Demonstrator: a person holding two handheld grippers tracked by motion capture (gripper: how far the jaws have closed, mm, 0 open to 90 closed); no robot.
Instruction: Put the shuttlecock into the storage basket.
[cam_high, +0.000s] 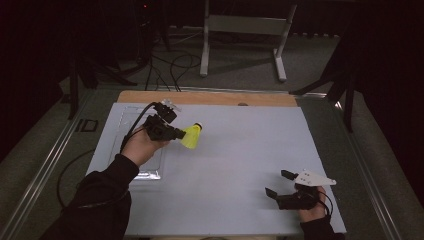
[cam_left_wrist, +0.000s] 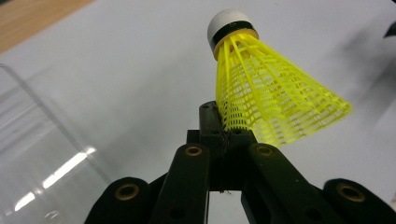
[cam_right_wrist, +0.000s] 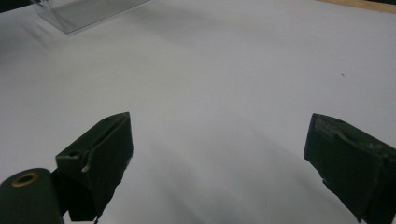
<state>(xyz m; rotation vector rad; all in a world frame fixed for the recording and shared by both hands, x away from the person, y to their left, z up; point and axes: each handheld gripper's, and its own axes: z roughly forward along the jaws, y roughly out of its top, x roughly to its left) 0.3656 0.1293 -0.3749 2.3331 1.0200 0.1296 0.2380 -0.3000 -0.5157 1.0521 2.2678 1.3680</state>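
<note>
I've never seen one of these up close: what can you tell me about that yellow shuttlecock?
The yellow plastic shuttlecock has a netted, ribbed skirt that flares from a rounded white cap with a black band beneath it. It looks undamaged. The left tongs are shut on the skirt's edge, gripping it by the rim, cap pointing away from them. It is held beside a clear plastic box, over the white table.

Room dim around you – lit white table (cam_high: 235, 165) brightest. Glare streaks on clear box (cam_left_wrist: 51, 177). Near jaws soft, blurred – right gripper view grainy.
</note>
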